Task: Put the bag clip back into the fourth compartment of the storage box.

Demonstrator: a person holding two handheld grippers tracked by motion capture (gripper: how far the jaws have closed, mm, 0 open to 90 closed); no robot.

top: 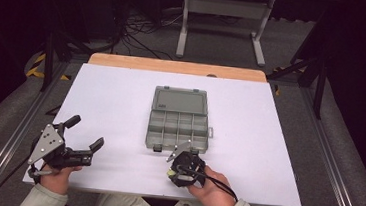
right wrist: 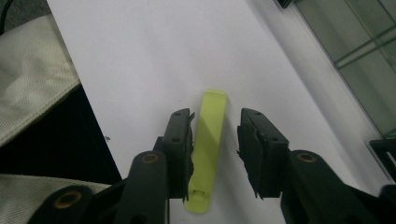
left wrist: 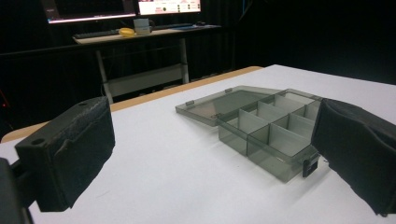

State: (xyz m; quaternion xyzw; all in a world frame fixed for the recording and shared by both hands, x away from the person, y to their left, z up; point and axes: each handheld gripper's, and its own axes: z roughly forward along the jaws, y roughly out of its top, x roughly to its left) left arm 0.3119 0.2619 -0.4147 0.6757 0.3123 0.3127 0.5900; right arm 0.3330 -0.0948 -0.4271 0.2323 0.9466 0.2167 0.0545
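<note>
A flat yellow-green plastic strip [right wrist: 208, 140] lies on the white table [top: 121, 102] near its front edge; a bit of the strip [top: 170, 172] peeks out under my right hand. My right gripper [right wrist: 217, 116] points down over it with the strip between its jaws. The left pad is at the strip's edge, and a gap remains at the right pad. A grey see-through compartment box [top: 178, 130] stands open mid-table, lid [top: 180, 101] laid flat behind it, compartments looking empty. My left gripper [top: 85, 132] rests at the front left, open wide and holding nothing, facing the box [left wrist: 268, 140].
A wooden strip [top: 174, 66] runs along the table's far edge. Beyond it stand a metal frame [top: 223, 21] and floor cables. A desk with monitors [left wrist: 140, 7] stands far back. A pale sleeve [right wrist: 32, 70] lies close to the right gripper.
</note>
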